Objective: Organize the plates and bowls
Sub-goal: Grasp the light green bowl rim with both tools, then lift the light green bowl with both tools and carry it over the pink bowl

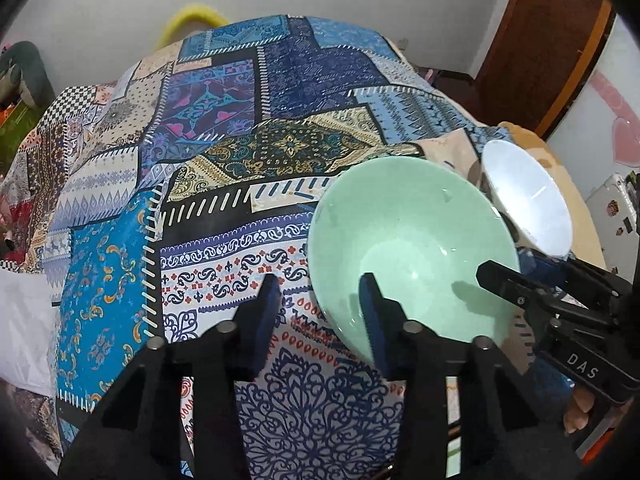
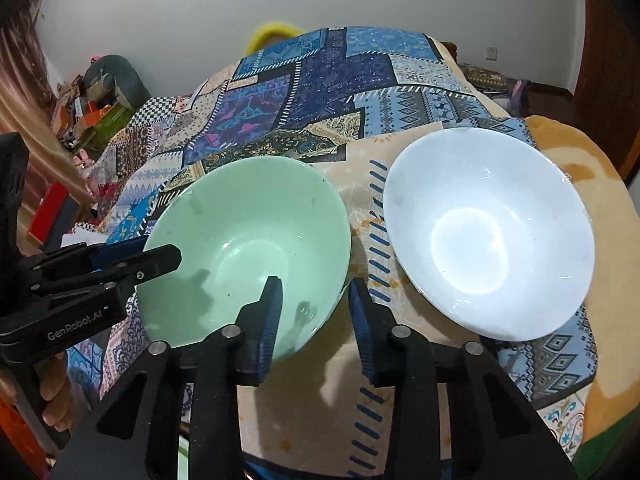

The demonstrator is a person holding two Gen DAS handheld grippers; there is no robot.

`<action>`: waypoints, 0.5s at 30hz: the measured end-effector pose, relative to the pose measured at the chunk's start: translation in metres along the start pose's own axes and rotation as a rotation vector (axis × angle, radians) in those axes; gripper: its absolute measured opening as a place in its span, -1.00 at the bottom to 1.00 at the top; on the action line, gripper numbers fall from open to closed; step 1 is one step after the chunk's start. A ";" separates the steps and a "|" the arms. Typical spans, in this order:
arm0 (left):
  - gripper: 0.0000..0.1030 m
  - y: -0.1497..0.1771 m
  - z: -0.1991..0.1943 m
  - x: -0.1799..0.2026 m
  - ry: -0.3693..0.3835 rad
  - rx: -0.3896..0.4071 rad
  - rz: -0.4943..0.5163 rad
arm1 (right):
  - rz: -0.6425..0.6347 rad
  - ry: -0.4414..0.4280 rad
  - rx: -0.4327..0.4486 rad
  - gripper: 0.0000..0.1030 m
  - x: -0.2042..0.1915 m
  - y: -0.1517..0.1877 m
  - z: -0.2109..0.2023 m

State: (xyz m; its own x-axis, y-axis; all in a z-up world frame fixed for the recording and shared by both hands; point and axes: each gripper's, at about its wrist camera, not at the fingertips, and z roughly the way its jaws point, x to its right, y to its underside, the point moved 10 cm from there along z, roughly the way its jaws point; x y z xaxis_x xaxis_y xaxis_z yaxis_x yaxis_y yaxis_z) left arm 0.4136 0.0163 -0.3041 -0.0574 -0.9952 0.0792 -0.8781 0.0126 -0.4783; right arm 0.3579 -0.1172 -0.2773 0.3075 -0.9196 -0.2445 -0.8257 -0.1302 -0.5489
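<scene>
A green bowl (image 2: 248, 220) and a white bowl (image 2: 488, 232) sit side by side, apart from each other, on a surface covered with a patchwork cloth (image 1: 224, 120) in blues, creams and black. In the right wrist view the green bowl fills the centre left and the white bowl the centre right. In the left wrist view the green one lies at lower right, with the white one behind it near the right edge. Both bowls stand upright and look empty.

The left tongs (image 1: 319, 280) straddle the green bowl's near rim. One blue-padded finger is outside the bowl over the cloth and the other is inside over the glazed wall. They are partly spread, and a gap shows between the outer pad and the rim, so they pinch nothing.

The right tongs (image 2: 314, 284) straddle the same bowl's rim on the side facing the white bowl, one finger inside and one outside. They too are partly spread, with the pads not visibly pressing on the rim.

Each view shows the other tool reaching over the green bowl's edge from the side. Part of a hand (image 2: 52, 400) grips its handle at lower left of the right wrist view. A beige blanket (image 2: 592, 184) shows beyond the white bowl.
</scene>
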 end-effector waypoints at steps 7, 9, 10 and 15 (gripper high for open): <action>-0.60 0.002 0.015 0.004 0.009 -0.032 0.014 | -0.009 0.000 -0.019 -0.62 0.001 0.000 0.010; -0.72 0.002 0.018 0.007 0.020 -0.034 0.019 | 0.010 -0.016 -0.022 -0.63 0.002 -0.002 0.011; -0.72 0.002 0.019 0.008 0.022 -0.029 0.023 | 0.018 -0.022 -0.024 -0.64 0.002 -0.002 0.011; -0.72 0.003 0.017 0.010 0.012 -0.021 0.032 | 0.006 -0.009 -0.018 -0.66 -0.001 -0.001 0.007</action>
State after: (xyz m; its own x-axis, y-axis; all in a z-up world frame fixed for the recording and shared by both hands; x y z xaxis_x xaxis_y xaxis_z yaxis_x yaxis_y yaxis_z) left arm 0.4191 0.0051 -0.3199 -0.0907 -0.9931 0.0746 -0.8857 0.0462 -0.4620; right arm 0.3618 -0.1138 -0.2824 0.3068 -0.9171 -0.2546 -0.8360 -0.1318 -0.5327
